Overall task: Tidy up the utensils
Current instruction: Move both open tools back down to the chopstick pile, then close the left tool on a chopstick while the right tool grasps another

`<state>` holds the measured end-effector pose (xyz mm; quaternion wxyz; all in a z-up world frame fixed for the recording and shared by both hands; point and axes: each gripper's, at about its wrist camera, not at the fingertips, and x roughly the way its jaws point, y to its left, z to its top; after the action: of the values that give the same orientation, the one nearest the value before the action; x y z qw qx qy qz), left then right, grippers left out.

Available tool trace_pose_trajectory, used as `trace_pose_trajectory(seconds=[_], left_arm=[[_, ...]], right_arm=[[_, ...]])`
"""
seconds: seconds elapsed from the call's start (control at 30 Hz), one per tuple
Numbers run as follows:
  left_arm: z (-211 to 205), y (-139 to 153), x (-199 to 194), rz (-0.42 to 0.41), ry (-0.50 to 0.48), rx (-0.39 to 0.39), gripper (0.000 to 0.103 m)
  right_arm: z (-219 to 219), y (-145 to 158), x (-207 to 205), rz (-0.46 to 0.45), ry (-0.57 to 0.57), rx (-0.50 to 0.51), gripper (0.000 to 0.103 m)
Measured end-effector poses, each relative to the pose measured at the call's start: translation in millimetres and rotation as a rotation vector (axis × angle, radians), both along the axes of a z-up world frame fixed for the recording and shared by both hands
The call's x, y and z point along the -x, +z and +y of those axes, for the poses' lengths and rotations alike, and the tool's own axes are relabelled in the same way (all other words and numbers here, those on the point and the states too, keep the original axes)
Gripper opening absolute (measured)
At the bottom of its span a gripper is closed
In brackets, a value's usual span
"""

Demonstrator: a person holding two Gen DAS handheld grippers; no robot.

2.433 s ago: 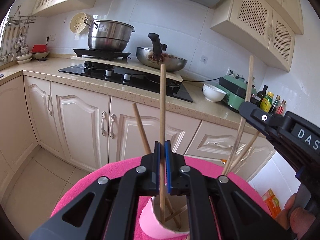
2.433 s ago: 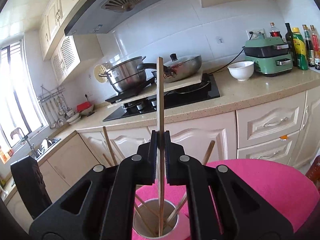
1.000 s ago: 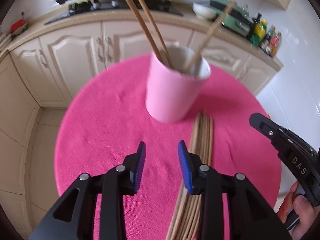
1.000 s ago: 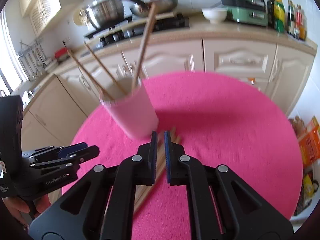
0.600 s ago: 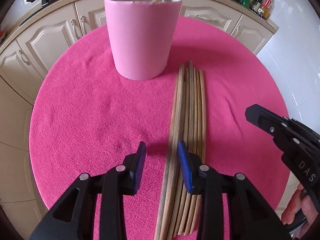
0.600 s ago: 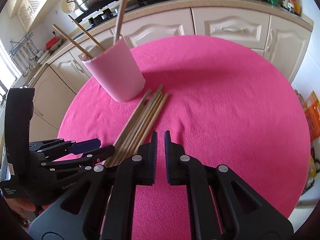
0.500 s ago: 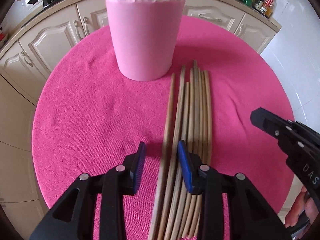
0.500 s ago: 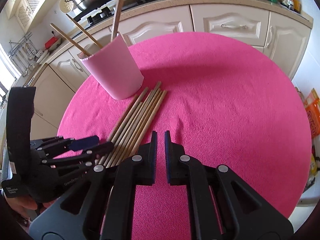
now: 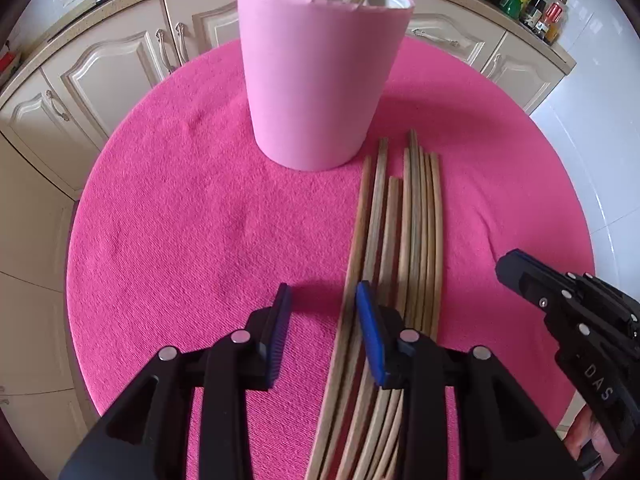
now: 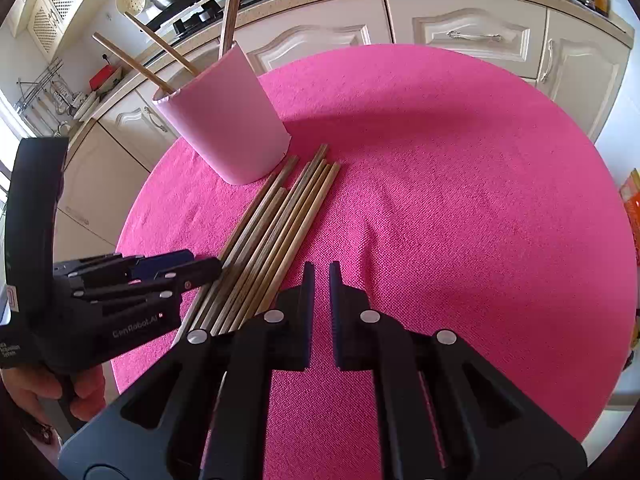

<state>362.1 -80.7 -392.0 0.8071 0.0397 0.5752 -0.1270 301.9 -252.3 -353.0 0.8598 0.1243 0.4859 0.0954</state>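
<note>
A bundle of wooden chopsticks (image 9: 404, 240) lies flat and roughly parallel on the pink table, far ends just right of an upright pink cup (image 9: 320, 80). More chopsticks (image 10: 160, 60) stand leaning inside that cup at the far side.

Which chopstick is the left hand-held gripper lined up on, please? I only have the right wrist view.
Observer: The left hand-held gripper is open, and the leftmost chopstick of the flat bundle runs through its gap, close beside the right pad.
Operator: Is it pinched yet?
Observer: No. The left pad stands clear of it, over bare cloth.
Operator: And inside the pink cup?
Observer: Its inner wall is white.
</note>
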Motion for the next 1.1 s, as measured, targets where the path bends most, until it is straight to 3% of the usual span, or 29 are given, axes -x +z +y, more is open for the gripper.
trace_pose_trajectory(seconds=[0.1,0.23,0.27,0.33,0.37,0.7,0.9,1.1], left_arm=[[-6.6,-3.2,-5.4,0.013,-0.018,-0.019,0.034],[-30.2,-6.8,-12.4,-0.004,-0.058,-0.121,0.034],[-30.7,-6.9,-14.5,0.0,-0.05,-0.117,0.033],[-29.0,-7.4,-13.1,0.008,-0.034,-0.079,0.013],[-28.3,-6.9,-11.2,0.009,-0.023,-0.069,0.01],[-2.3,-7.9,12.9,0.027,0.088,0.047,0.007],[20.5,-6.9,17.1,0.01,0.151,0.057,0.007],[41.1,-1.7,24.5,0.007,0.176,0.068,0.007]], right_arm=[[1.9,-1.9,-3.0,0.013,0.005,-0.001,0.008],[4.9,-5.7,-9.6,0.046,0.013,-0.01,0.008],[6.5,-7.7,-12.2,0.061,0.016,-0.011,0.008],[9.8,-10.1,-16.0,0.082,0.018,-0.018,0.008],[12.2,-11.4,-17.7,0.092,0.021,-0.016,0.008],[29.8,-16.4,-24.4,0.114,0.032,-0.014,0.008],[36.2,-12.2,-25.1,0.137,0.039,0.067,0.008],[38.8,-13.5,-32.0,0.195,0.005,0.043,0.008]])
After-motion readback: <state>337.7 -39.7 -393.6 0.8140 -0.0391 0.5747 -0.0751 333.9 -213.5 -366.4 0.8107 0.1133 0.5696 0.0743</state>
